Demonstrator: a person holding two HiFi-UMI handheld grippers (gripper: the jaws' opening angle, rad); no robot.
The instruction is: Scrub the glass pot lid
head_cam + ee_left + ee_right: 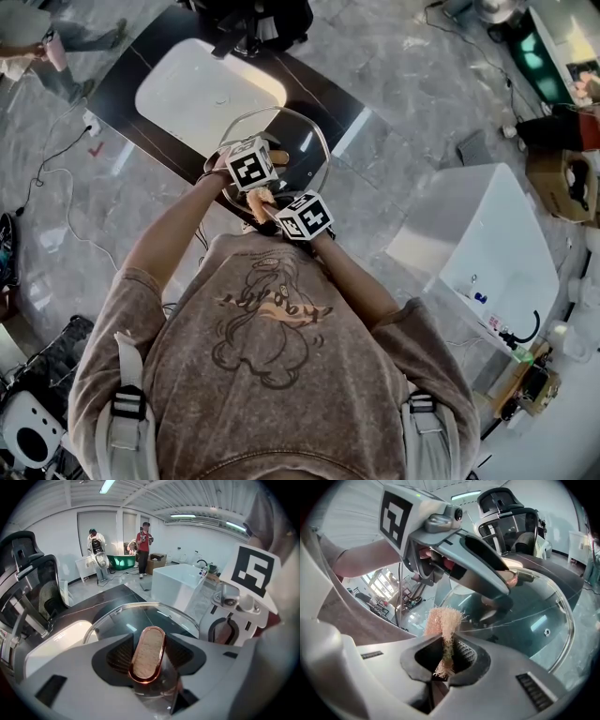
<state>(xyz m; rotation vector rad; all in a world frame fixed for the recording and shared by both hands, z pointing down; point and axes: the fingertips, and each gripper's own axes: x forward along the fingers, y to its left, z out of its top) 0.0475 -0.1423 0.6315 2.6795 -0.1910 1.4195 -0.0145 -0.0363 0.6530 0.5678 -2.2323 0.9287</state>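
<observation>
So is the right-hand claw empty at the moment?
No, the right gripper has a frayed pinkish scrub pad pinched between its jaws, close to the glass lid.

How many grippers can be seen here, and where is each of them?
2. The left gripper grips the lid handle of the glass pot lid; the right gripper, just beside it, pinches a fuzzy scrub pad near the glass. None seems hidden.

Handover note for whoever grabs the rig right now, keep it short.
Left gripper: shut on the knob, holding the lid above the dark table.
Right gripper: shut on the scrubber, which is close to the lid's rim; contact unclear.
Done: lid and scrubber both gripped.
Left: scrub the glass; the pictures show no sign of progress.
</observation>
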